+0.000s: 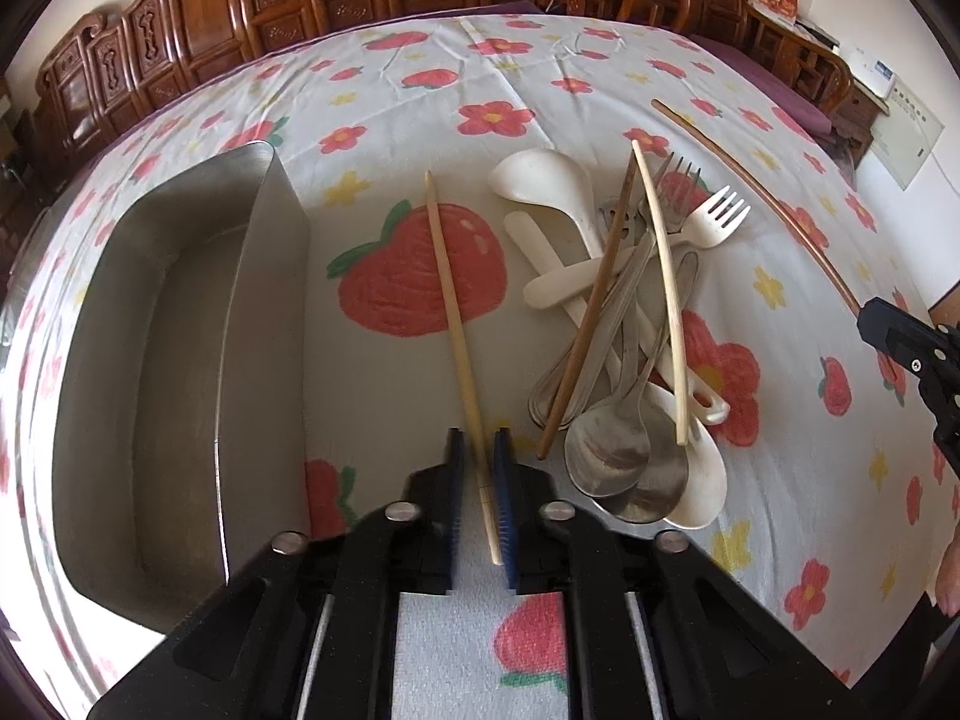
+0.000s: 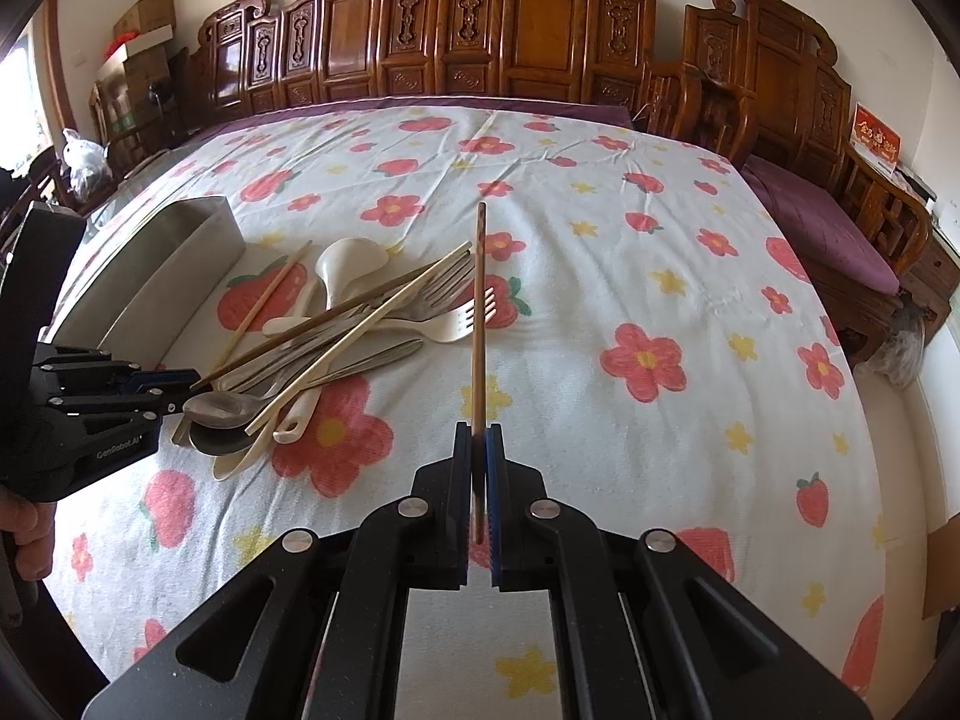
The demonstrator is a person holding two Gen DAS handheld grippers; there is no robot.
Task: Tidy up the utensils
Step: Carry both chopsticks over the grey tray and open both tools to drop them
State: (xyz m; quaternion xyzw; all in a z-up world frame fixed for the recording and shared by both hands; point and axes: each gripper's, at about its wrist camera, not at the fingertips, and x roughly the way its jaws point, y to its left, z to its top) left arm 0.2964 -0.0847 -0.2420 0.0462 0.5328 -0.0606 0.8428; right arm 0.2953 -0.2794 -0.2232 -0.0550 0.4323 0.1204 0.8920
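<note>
The white cotton tablecloth (image 1: 570,78) is printed with red strawberries, red flowers with yellow centres, and small yellow blossoms. Beside the plain grey steel rectangular tray (image 1: 180,360) lies a pale cream slender chopstick (image 1: 447,288); past it, cream plastic spoons (image 1: 540,186) mix with silver metal forks (image 1: 675,192). A dark brown wooden chopstick (image 2: 478,300) (reddish near its tip) crosses the print. Carved reddish-brown wooden panels (image 2: 540,30) stand behind.

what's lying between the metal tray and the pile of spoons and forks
One pale chopstick lies there on the strawberry tablecloth, its near end clamped in the left gripper. Otherwise bare cloth separates metal tray and pile, per the left wrist view.
</note>
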